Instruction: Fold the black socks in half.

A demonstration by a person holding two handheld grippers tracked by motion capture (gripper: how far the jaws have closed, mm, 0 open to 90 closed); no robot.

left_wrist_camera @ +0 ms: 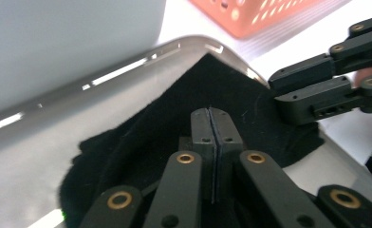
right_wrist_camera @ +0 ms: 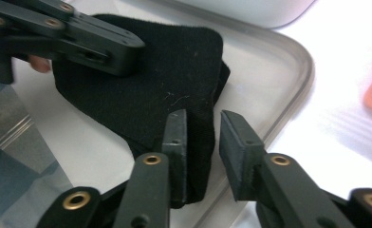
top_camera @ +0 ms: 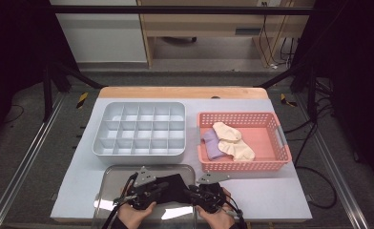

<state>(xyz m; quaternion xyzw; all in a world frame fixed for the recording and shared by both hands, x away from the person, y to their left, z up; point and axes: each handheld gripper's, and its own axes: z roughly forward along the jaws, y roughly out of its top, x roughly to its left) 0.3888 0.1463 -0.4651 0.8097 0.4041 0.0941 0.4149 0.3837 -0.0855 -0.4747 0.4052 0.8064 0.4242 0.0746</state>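
Black cloth (top_camera: 171,187): lies on metal tray (top_camera: 112,175), nearer than the divided grey organiser (top_camera: 140,129). Left hand-held gripper (left_wrist_camera: 211,124): jaws closed together, pinning it. Right hand-held gripper (right_wrist_camera: 203,137): parted, straddling an edge, likely for folding.

Left gripper (left_wrist_camera: 211,124): matte black, two flat rectangular jaws on paired link arms; brass-coloured bushings at the pivots, small dark screws set in the jaw faces. Right gripper (right_wrist_camera: 200,135): same black build, same brass bushings, one screw visible on each jaw. High view: each gripper carries a grey three-cornered plate (top_camera: 145,176) on top; black cables (top_camera: 112,213) trail back from the left one. Hands bare; no sleeves visible.
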